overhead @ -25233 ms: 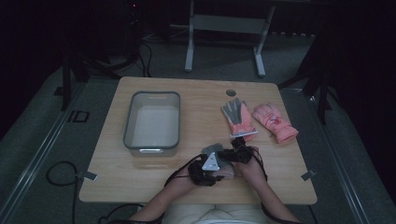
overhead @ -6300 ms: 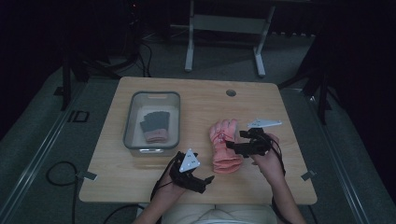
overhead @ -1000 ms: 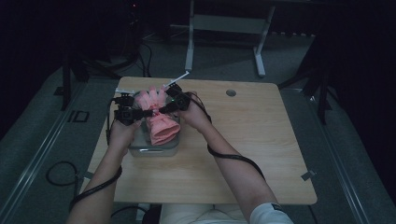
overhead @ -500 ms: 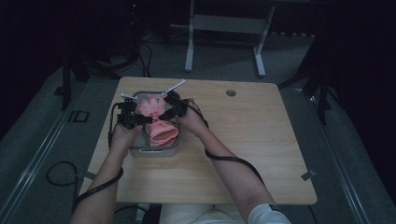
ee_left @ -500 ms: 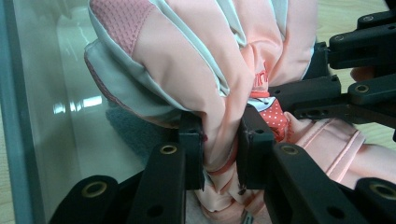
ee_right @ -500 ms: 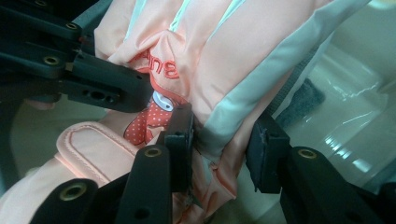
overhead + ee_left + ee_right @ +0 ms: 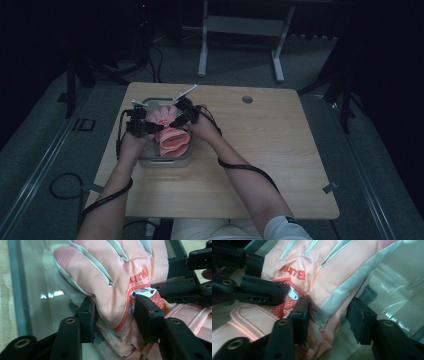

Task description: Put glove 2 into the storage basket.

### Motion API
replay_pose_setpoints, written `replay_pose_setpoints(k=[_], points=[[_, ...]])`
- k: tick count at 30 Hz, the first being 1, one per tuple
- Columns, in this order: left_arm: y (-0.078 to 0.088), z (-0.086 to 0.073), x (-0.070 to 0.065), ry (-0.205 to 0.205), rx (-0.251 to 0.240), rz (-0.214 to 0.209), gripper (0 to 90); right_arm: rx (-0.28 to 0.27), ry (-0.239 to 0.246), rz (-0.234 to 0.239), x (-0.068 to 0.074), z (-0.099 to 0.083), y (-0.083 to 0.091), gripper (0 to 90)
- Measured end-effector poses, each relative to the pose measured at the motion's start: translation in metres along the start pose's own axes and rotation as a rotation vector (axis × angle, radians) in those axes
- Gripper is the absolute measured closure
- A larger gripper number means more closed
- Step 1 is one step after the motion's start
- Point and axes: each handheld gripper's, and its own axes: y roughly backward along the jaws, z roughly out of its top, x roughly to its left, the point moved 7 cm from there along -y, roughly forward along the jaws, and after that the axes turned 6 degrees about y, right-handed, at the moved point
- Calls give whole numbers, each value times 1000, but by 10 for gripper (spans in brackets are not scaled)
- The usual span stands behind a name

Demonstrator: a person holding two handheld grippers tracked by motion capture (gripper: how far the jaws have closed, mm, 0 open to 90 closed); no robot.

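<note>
Item: padded pink ski glove with pale grey trim [image 7: 172, 135], lying in the clear plastic tray [image 7: 165, 161] at the table's ten o'clock. Left gripper [image 7: 113, 315] and right gripper [image 7: 328, 316]: jaws have just been opening, glove between them, grip slackened. Judgement: deposit effectively complete; lower than a second ago.

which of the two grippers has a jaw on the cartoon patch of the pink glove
The left gripper. One of its jaws lies over the polka-dot cartoon patch below the lettering on the pink glove; the right gripper straddles the glove's grey-trimmed edge instead.
</note>
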Motion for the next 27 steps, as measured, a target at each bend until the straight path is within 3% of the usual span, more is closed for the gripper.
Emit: replay_pose_setpoints(k=[6,10,14,24,27], points=[[4,3,2,-6,-22,10,472,-2,2,3,0,5,3,511],[11,6,6,15,-33,-9,456,-28,-9,19,2,10,10,520],[13,7,6,11,-41,8,438,-39,-2,18,3,12,13,528],[28,11,2,-14,-61,21,402,-71,18,24,10,20,27,522],[36,14,-4,-18,-85,3,397,-91,20,25,10,23,35,517]])
